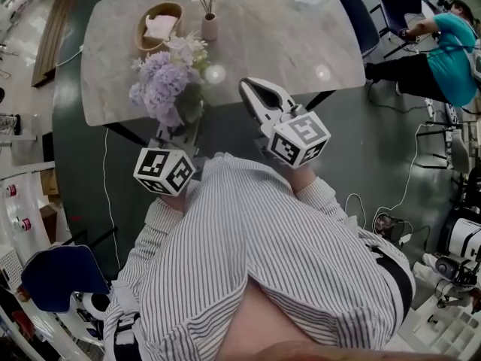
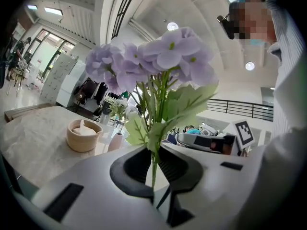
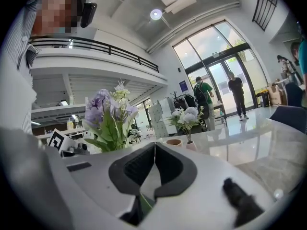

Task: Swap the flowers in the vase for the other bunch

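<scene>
My left gripper (image 1: 176, 132) is shut on the green stems of a purple flower bunch (image 1: 164, 87), held upright just off the near edge of the marble table (image 1: 301, 43). In the left gripper view the stems (image 2: 153, 169) stand pinched between the dark pads, with the blooms (image 2: 158, 61) above. A small pink vase (image 1: 210, 27) with white flowers stands on the table beyond; it also shows as the vase (image 2: 116, 141) and the vase (image 3: 191, 145). My right gripper (image 1: 254, 95) hovers over the table's near edge to the right of the bunch. Its jaws (image 3: 154, 152) are shut with nothing between them.
A tan bowl (image 1: 159, 25) holding white tissue sits left of the vase. A seated person in a teal shirt (image 1: 451, 51) and dark chairs (image 1: 361, 17) are at the far right. A blue chair (image 1: 60, 277) stands at my lower left; cables lie on the dark floor.
</scene>
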